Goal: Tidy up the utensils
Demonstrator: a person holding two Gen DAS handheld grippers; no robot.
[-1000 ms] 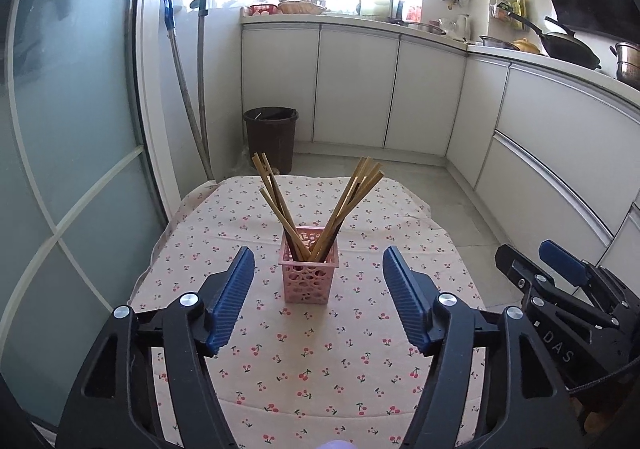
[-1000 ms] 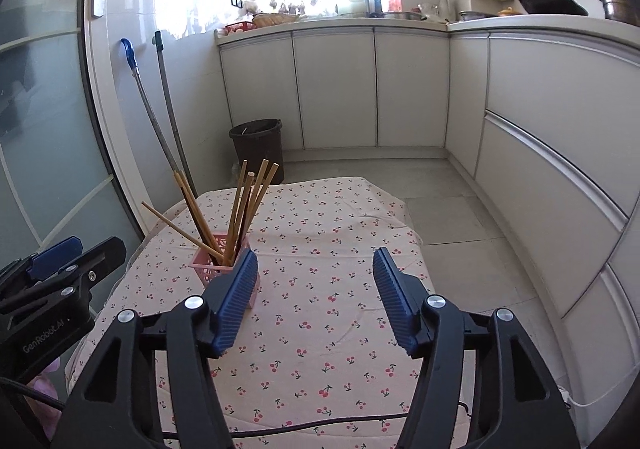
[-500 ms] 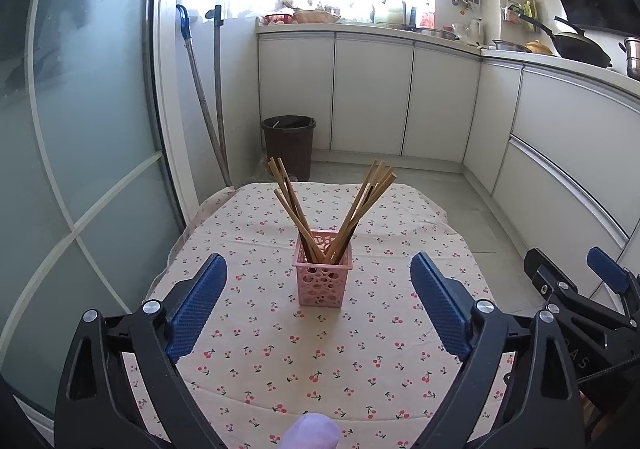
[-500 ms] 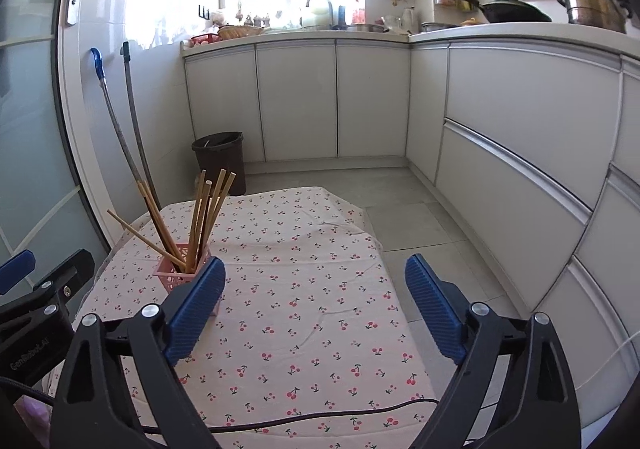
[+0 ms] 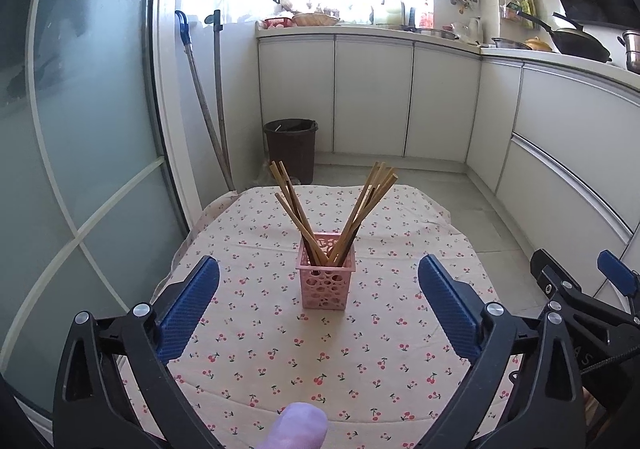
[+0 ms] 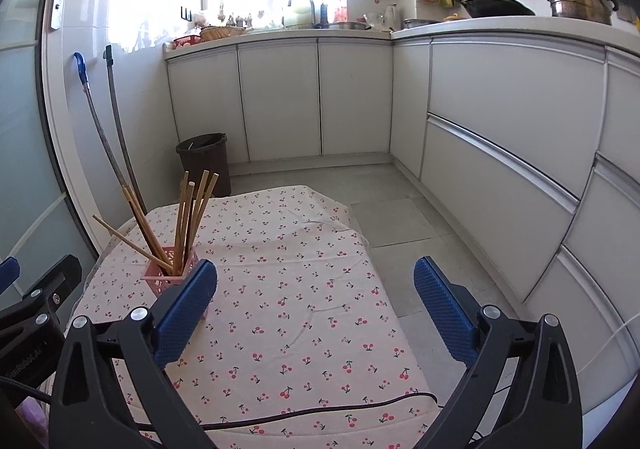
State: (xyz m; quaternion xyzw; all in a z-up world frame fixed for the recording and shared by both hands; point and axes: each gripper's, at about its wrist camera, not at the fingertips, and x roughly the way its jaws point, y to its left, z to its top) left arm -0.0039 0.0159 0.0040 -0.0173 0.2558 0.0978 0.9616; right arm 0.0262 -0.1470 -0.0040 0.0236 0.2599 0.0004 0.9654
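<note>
A pink perforated holder [image 5: 326, 281] stands upright on the cherry-print tablecloth [image 5: 280, 349], with several wooden chopsticks [image 5: 352, 213] fanned out of it in two bunches. My left gripper [image 5: 318, 301] is open and empty, pulled back in front of the holder. The holder also shows in the right wrist view [image 6: 170, 279], partly behind my left blue pad. My right gripper [image 6: 316, 307] is open and empty, to the right of the holder over the cloth. The right gripper also shows at the left wrist view's right edge [image 5: 576, 297].
A black cable [image 6: 320, 409] lies across the cloth's near edge. A dark bin [image 5: 291, 147] and two mop handles [image 5: 208, 109] stand beyond the table. White cabinets [image 6: 500, 137] run along the back and right. A glass door [image 5: 80, 129] is on the left.
Both grippers have opened wider and drawn back and up from the holder. The holder and chopsticks have not moved.
</note>
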